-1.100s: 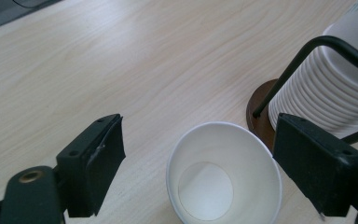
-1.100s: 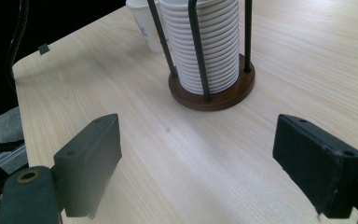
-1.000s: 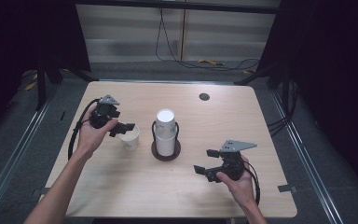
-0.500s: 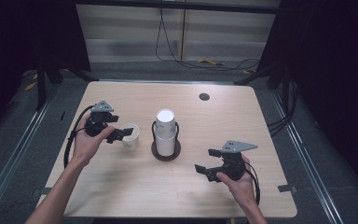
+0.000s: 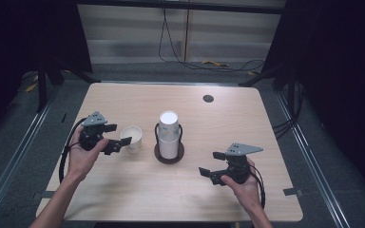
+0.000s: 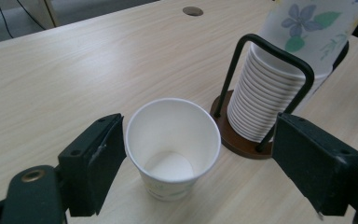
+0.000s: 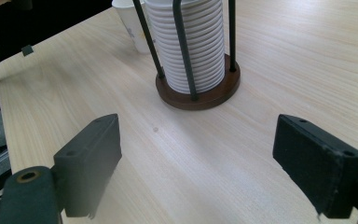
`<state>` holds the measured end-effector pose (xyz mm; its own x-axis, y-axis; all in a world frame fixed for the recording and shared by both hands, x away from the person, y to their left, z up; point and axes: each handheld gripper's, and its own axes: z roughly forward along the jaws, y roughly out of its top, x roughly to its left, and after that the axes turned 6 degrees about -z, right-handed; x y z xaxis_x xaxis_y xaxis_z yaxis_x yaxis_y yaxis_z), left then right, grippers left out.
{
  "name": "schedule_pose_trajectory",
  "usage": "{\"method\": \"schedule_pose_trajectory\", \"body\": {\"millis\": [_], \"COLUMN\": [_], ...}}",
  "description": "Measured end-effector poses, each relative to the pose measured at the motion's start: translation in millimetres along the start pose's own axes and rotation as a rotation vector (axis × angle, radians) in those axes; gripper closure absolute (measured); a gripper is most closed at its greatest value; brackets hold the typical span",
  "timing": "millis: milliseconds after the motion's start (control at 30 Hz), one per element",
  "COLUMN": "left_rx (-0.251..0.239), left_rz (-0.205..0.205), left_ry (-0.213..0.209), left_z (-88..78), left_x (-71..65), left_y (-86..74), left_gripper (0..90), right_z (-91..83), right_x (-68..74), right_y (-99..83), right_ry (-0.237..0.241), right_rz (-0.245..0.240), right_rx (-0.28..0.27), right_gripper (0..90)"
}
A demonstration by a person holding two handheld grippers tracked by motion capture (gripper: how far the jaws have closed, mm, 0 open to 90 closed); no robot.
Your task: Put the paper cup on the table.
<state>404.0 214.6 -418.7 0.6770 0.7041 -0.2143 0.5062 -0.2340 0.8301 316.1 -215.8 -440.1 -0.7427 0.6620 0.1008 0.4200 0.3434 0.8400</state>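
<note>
A single white paper cup stands upright on the wooden table, left of a stack of paper cups in a dark wire holder. My left gripper is level with the cup, which sits between its jaws. The jaws have just closed a little but remain open: the left one is close to the rim, the right one well clear. The holder rises just behind. My right gripper rests open at the near right, aimed at the holder, with nothing between its jaws.
A small round dark hole sits in the table near its far edge. Cables run over the floor behind the table. The wood in front of the holder is bare, and the table's near edge lies close to both forearms.
My left hand has slid toward the near left side of the table, bringing its jaws around the single cup. The cup, the holder and the right gripper have kept still.
</note>
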Motion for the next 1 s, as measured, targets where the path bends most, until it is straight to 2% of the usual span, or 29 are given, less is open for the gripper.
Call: {"method": "schedule_pose_trajectory", "body": {"millis": [67,133,233,300,400,500,600,667,767,967,1000], "left_rx": [-0.013,-0.017,-0.016,-0.020,-0.012,-0.013,0.019,0.009,0.003,0.044,0.037], "left_rz": [-0.012,-0.026,-0.003,-0.019,0.005,-0.010,-0.059,-0.050,-0.044,-0.051,-0.059], "left_ry": [0.005,-0.018,-0.002,-0.020,-0.017,-0.019,-0.033,-0.003,-0.007,-0.019,-0.029], "left_z": [-2.7,-5.8,-9.0,-9.6,-9.4,-9.4,-9.5,-10.8,-11.3,-3.9,-3.1], "left_x": [-1.2,-2.9,-7.3,-10.0,-14.8,-17.3,-18.3,-21.3,-24.8,-26.7,-27.4], "left_y": [-5.4,-11.3,-19.3,-25.9,-34.4,-42.2,-49.2,-53.0,-60.7,-75.2,-76.5], "left_gripper": [17.7,17.7,17.8,17.9,17.8,17.8,18.7,20.5,20.5,20.4,20.4], "right_z": [0.0,0.0,-0.3,-0.5,-0.5,0.1,1.2,1.9,2.7,6.5,7.5], "right_x": [-0.5,-0.7,-0.5,-0.5,-0.6,-1.1,-1.6,-1.4,-1.1,-2.0,-3.0], "right_y": [-0.4,-0.7,-0.7,-0.8,-1.4,-2.3,-3.7,-4.1,-4.0,-8.0,-9.1], "right_ry": [-0.001,-0.002,-0.003,-0.005,-0.008,-0.008,-0.012,-0.012,-0.016,-0.028,-0.033], "right_rz": [0.003,0.004,0.003,0.005,0.006,0.011,0.013,0.014,0.014,0.023,0.025], "right_rx": [-0.002,-0.002,-0.004,-0.004,-0.002,-0.005,0.004,0.006,0.008,0.020,0.026], "right_gripper": [14.9,14.9,14.9,14.9,14.9,14.9,14.9,14.9,14.9,14.9,14.9]}}
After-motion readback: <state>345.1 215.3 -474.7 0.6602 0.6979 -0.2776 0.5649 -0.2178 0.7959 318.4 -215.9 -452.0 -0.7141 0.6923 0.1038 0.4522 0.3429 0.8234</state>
